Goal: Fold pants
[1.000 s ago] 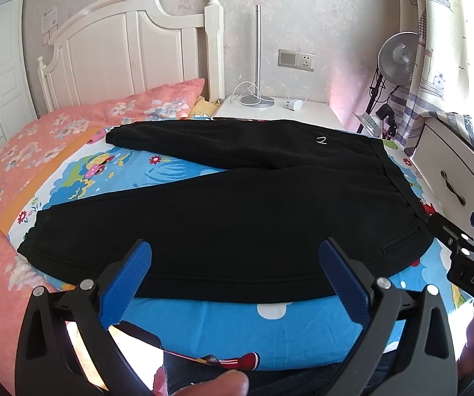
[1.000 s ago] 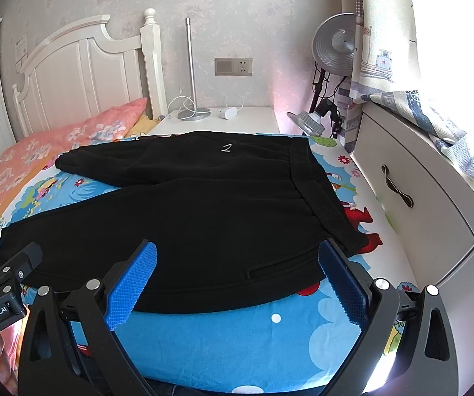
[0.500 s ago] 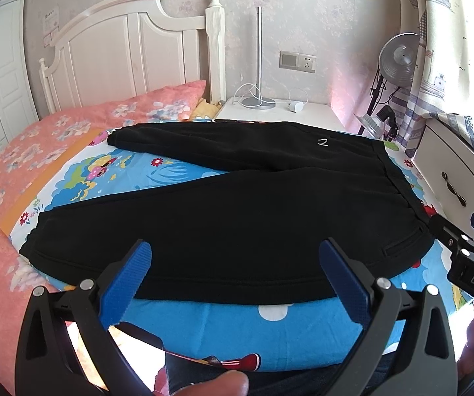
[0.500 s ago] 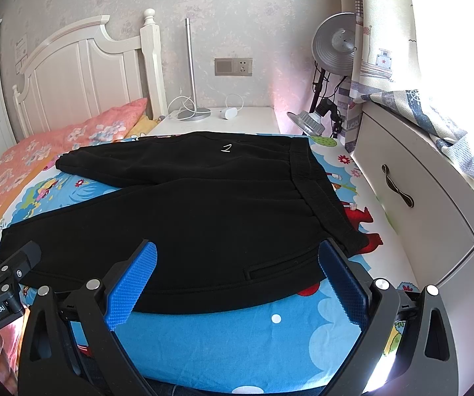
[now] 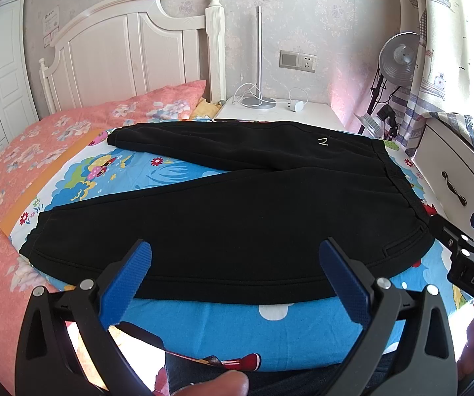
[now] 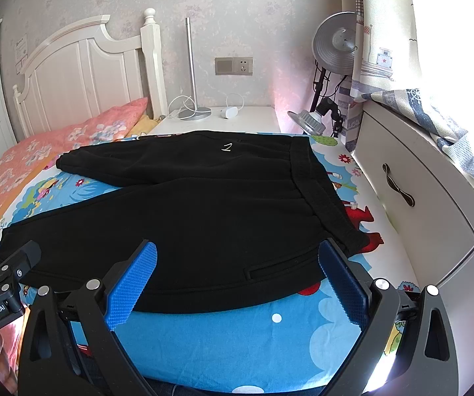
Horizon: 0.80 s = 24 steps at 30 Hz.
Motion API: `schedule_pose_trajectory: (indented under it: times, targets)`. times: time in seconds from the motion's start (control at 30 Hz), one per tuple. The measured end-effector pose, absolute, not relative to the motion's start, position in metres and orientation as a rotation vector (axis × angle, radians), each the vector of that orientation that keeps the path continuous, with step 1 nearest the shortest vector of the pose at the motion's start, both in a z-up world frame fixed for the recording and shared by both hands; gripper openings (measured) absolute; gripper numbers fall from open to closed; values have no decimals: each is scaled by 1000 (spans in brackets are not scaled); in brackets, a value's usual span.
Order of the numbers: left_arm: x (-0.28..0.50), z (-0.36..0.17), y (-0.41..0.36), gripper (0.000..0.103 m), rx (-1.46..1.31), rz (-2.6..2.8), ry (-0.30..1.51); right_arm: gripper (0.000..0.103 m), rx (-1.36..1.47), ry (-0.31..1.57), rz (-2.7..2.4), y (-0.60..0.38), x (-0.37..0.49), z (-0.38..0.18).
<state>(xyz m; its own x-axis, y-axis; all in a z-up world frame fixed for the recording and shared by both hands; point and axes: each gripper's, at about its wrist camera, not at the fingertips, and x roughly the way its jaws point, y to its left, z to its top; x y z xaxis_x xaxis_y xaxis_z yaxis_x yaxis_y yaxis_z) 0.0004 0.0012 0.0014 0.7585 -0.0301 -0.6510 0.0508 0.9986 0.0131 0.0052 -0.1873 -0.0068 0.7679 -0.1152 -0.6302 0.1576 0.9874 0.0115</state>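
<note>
Black pants (image 5: pixel 237 217) lie spread flat on a blue cartoon-print sheet (image 5: pixel 237 330), waistband to the right, both legs running left and splayed apart. They also show in the right wrist view (image 6: pixel 210 217). My left gripper (image 5: pixel 235 280) is open and empty, held above the near edge of the pants at the near leg. My right gripper (image 6: pixel 235 280) is open and empty, above the near edge by the waistband corner and pocket. Each gripper shows at the edge of the other's view.
A pink floral duvet (image 5: pixel 22 171) covers the bed's left side. A white headboard (image 5: pixel 131 52) stands behind. A white nightstand (image 5: pixel 276 112) holds a lamp base and cable. A white drawer unit (image 6: pixel 418 204) and curtain stand on the right, with a fan (image 6: pixel 334 44).
Both grippers have shifted only slightly; the view of the pants is nearly the same. Both stay open.
</note>
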Motion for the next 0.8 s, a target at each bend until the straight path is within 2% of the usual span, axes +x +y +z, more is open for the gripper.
schedule_pose_trajectory:
  times: [0.8]
  targets:
    - [0, 1, 1, 101, 32, -44, 710, 95, 67, 682, -147, -187, 5, -8]
